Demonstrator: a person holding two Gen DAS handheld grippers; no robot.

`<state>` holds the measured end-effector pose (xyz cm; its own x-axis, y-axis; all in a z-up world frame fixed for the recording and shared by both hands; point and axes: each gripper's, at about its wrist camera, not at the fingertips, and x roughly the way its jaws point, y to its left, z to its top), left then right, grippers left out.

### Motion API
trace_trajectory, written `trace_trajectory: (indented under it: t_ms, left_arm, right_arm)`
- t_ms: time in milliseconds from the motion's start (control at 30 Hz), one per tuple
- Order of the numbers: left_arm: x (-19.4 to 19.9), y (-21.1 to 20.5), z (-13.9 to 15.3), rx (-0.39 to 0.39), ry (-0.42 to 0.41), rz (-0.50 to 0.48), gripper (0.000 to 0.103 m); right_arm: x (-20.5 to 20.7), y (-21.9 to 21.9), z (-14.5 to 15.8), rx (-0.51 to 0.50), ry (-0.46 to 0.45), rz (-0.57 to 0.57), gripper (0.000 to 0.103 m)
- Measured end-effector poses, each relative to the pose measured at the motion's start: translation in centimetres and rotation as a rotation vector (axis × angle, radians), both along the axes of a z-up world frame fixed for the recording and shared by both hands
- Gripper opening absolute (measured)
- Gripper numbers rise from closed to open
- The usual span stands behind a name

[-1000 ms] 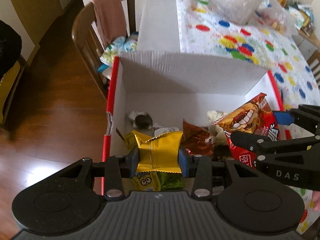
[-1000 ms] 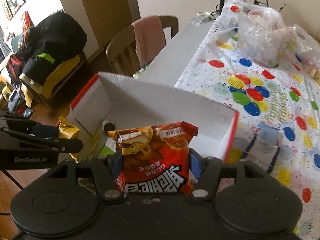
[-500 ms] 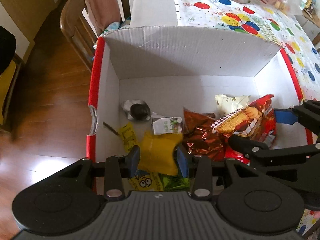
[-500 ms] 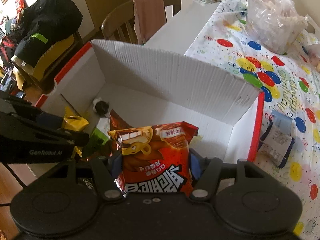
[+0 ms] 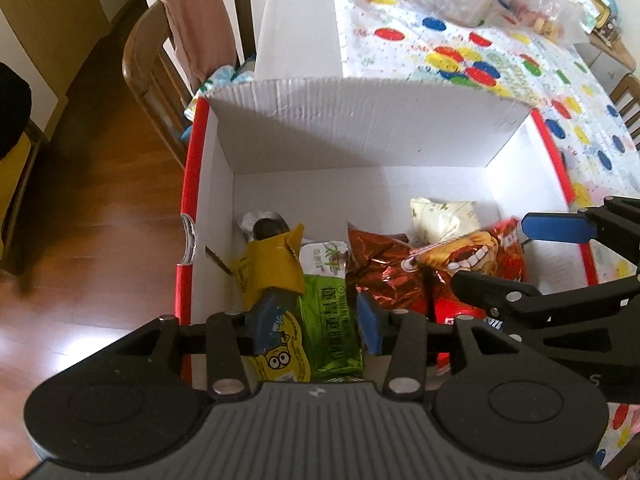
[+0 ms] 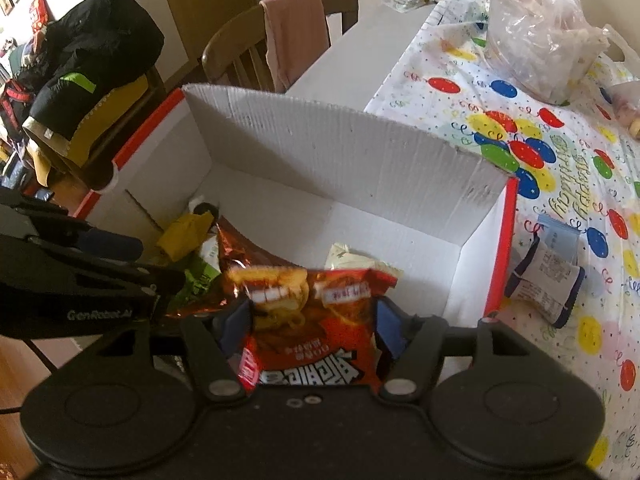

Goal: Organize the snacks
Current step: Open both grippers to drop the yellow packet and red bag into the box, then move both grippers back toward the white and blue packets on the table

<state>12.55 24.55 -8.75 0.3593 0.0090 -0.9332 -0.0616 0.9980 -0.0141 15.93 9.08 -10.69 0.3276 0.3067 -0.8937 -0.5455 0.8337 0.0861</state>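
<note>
Jaws just opening; right gripper straddles red packet.

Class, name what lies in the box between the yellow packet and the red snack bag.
Left wrist view: a green packet and a crinkled brown foil bag lie between the yellow packet and red snack bag.

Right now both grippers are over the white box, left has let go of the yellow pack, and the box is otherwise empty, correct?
Not empty. The left wrist view shows the white box already holding a green pack, a brown foil pack and a cream pack beside the yellow pack. The left gripper has just opened and released it.
</note>
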Motion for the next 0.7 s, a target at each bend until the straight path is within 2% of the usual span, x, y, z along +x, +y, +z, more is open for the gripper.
trace_trajectory:
  t_ms: [67, 367, 600, 700]
  left_arm:
    - [-0.4, 0.0, 0.7, -0.002, -0.02, 0.002, 0.051]
    - [-2.2, -0.7, 3.9, -0.026, -0.129, -0.012, 0.061]
    - [-3.7, -2.2, 6.3, -0.034, -0.207, -0.035, 0.063]
    - [-4.2, -3.2, 7.3, -0.041, -0.238, -0.042, 0.068]
  right_arm:
    - [-0.1, -0.2, 0.6, 0.015, -0.005, -0.003, 0.071]
    - [-1.5, -1.7, 3.4, 0.069, -0.043, -0.015, 0.079]
    - [-2.8, -3.3, 6.4, 0.12, -0.088, -0.032, 0.085]
    - [-3.4, -4.3, 7.6, 0.133, -0.113, -0.043, 0.087]
